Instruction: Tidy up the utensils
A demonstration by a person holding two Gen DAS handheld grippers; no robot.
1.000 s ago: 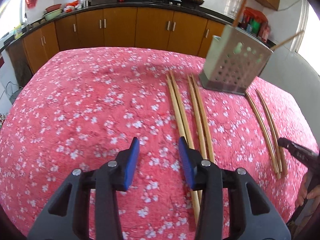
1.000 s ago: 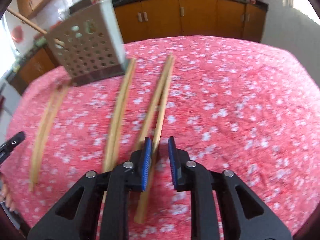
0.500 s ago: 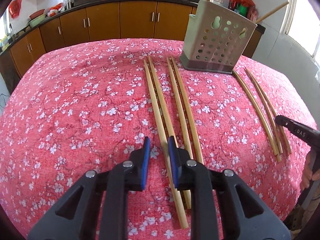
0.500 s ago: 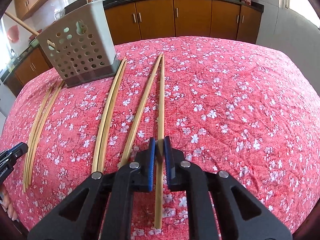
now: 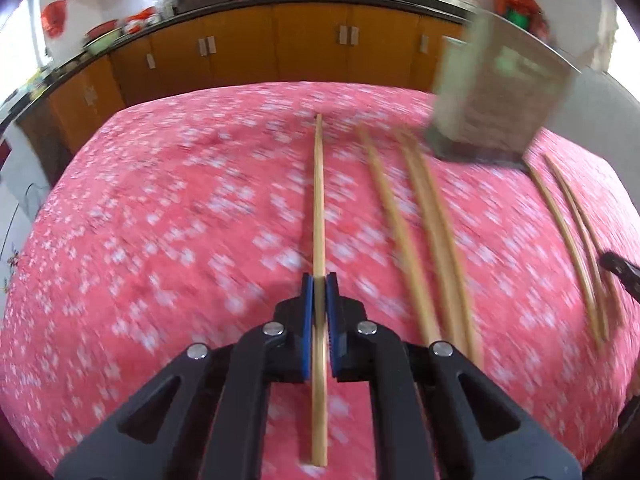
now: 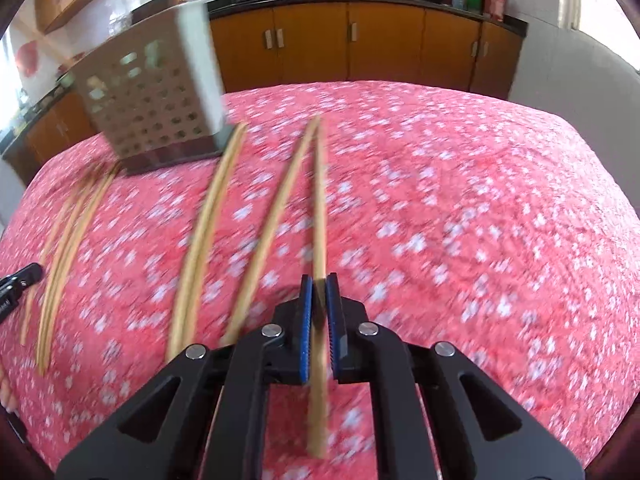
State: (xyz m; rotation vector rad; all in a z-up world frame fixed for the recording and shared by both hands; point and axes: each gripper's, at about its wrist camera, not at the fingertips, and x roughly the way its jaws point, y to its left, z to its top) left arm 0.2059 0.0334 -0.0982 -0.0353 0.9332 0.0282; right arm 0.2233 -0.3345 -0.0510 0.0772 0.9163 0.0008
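My left gripper (image 5: 319, 280) is closing its blue pads on one bamboo chopstick (image 5: 319, 200), which runs straight ahead over the red floral tablecloth (image 5: 160, 240). To its right lie a single chopstick (image 5: 400, 240), a pair (image 5: 436, 232) and another pair (image 5: 572, 240). My right gripper (image 6: 319, 280) is shut on a chopstick (image 6: 320, 208) whose mate (image 6: 276, 220) lies just to its left. The perforated grey utensil holder (image 5: 496, 96) (image 6: 152, 104) stands at the back of the table with chopsticks sticking out of it.
Brown kitchen cabinets (image 5: 280, 48) under a dark counter with woks run behind the table. More chopstick pairs (image 6: 204, 232) (image 6: 68, 240) lie left of the right gripper. The other gripper's black tip shows at each view's edge (image 5: 624, 274) (image 6: 20, 280).
My left gripper shifted onto the leftmost chopstick and its jaws went from wide apart to clamped on it. The right gripper kept its chopstick between its pads; both views are now blurred.
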